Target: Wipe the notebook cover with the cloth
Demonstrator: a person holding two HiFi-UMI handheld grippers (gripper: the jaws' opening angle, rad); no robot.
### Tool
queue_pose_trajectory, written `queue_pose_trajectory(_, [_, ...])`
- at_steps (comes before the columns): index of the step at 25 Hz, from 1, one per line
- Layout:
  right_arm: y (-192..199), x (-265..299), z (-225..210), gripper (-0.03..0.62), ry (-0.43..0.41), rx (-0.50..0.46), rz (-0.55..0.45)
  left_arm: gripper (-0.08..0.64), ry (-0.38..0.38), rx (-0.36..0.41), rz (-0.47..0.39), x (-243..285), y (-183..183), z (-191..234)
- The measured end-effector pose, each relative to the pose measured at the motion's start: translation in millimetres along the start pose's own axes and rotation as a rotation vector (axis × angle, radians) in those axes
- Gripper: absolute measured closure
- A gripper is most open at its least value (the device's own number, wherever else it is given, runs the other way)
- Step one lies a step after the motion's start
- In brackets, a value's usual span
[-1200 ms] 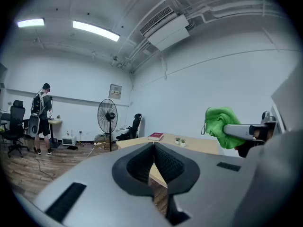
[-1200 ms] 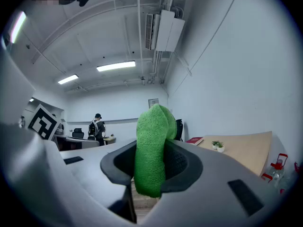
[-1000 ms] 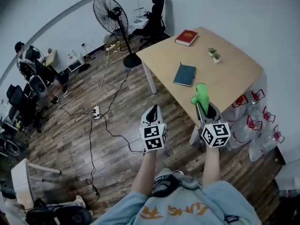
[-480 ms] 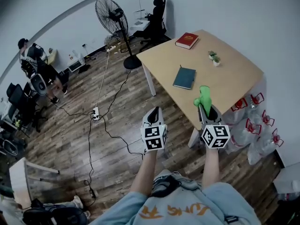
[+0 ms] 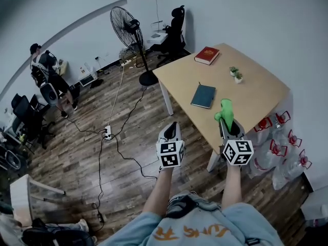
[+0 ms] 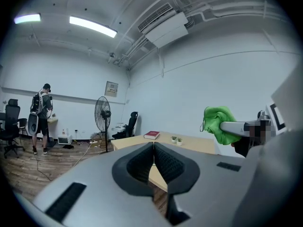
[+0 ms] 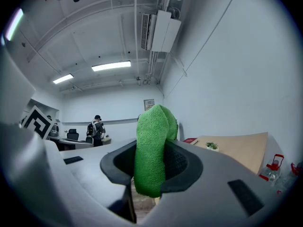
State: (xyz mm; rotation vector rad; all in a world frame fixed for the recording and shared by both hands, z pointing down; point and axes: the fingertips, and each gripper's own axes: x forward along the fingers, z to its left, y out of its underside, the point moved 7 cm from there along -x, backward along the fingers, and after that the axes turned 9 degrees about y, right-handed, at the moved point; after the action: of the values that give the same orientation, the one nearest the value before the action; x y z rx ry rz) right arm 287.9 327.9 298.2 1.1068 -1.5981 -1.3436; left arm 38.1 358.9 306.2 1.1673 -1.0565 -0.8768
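A dark teal notebook [image 5: 203, 96] lies flat on the light wooden table [image 5: 261, 83], near its left edge. My right gripper [image 5: 227, 122] is shut on a green cloth [image 5: 224, 111], held in the air by the table's near edge. The cloth [image 7: 151, 148] bulges up between the right jaws and shows as a green wad [image 6: 220, 124] in the left gripper view. My left gripper [image 5: 171, 129] is shut with nothing in it, over the wooden floor left of the table.
A red book [image 5: 207, 55] and two small potted plants [image 5: 236, 74] also sit on the table. A standing fan [image 5: 131, 35] and a black office chair [image 5: 174, 32] stand beyond it. A cable and power strip [image 5: 108, 132] cross the floor. A person [image 5: 45, 78] stands far left.
The view has shifted slightly; both grippers hold their pose with the cloth still gripped, edging a little toward the table. The person at far left has moved a bit.
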Motion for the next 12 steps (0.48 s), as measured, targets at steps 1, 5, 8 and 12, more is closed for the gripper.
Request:
queue_pose_trajectory(1, [-1,1,-2,0.486,0.0,0.001,-0.001,0.538,0.002,0.003,-0.001,1,-1,-1])
queue_pose_trajectory(5, [-2,10,-7,0.486,-0.007,0.001,0.001,0.538,-0.002,0.004,0.001,9,-2,0])
queue_pose_trajectory(8, [0,13,-15,0.486,-0.006,0.002,0.009,0.538,0.002,-0.006,0.005,18,1,-3])
queue_pose_trajectory(12, [4,20,-17,0.486,0.001,0.005,0.02,0.538,0.013,-0.005,0.014,26,2,0])
